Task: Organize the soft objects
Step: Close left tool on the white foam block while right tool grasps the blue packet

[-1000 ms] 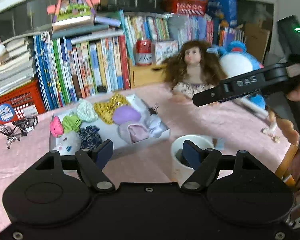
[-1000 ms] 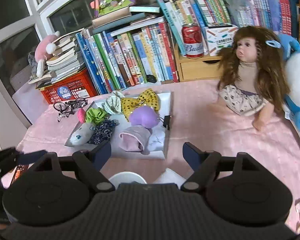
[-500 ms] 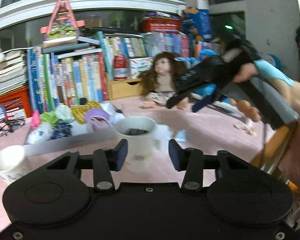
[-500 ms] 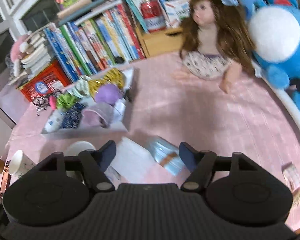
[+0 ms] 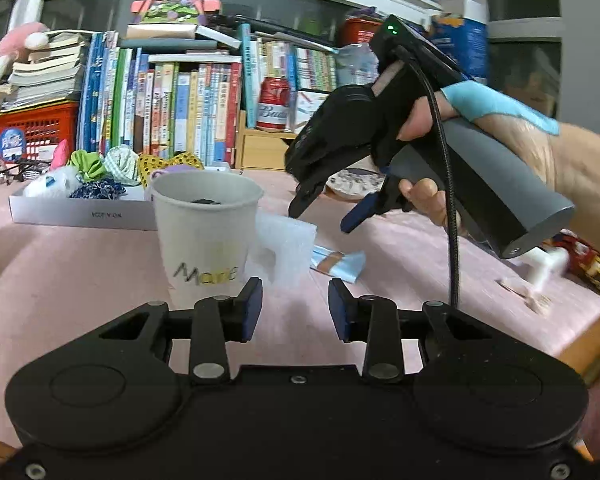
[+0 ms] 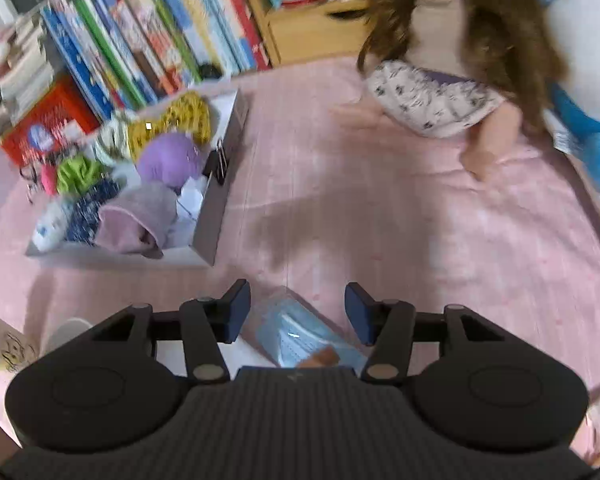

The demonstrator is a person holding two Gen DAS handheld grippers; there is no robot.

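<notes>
On the pink cloth, my right gripper [image 6: 296, 312] hangs spread over the blue mask packet [image 6: 300, 340]; left gripper [image 5: 294, 306] parted, empty, beside the paper cup [image 5: 206, 224].

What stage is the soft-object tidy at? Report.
Done: scrunchies and cloth pieces sit in the white tray. In hand: nothing; the open right gripper hovers over the blue mask packet. Left: that packet and the white foam piece; the left gripper is open.
</notes>
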